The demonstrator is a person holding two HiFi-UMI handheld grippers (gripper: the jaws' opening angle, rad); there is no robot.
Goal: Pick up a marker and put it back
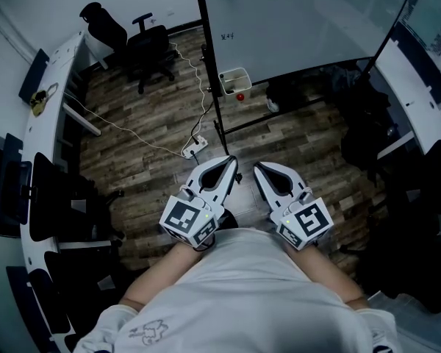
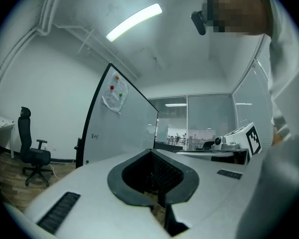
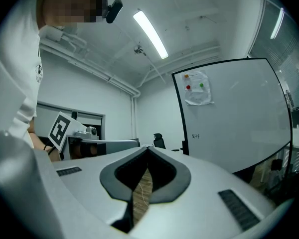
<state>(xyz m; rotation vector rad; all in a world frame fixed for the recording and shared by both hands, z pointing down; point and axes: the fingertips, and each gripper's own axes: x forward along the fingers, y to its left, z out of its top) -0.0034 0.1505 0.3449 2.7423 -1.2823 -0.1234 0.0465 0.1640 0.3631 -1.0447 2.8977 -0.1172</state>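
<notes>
Both grippers hang close to my body over the wooden floor, side by side and pointing at the whiteboard [image 1: 301, 20]. My left gripper [image 1: 231, 160] is shut with nothing in it, and so is my right gripper [image 1: 259, 166]. A white basket [image 1: 234, 79] hangs on the whiteboard's black frame, well ahead of both grippers, with a small red thing [image 1: 240, 96] at its lower edge. No marker shows plainly. In the left gripper view the jaws [image 2: 150, 151] meet at the tip before the whiteboard [image 2: 124, 128]. The right gripper [image 3: 148, 147] also faces the whiteboard [image 3: 234, 118].
A black office chair [image 1: 143, 46] stands at the back left. A power strip [image 1: 195, 147] and its white cable lie on the floor just ahead of the grippers. Curved white desks run along the left [image 1: 48, 109] and right [image 1: 419, 87]. Black bags [image 1: 367, 131] sit at the right.
</notes>
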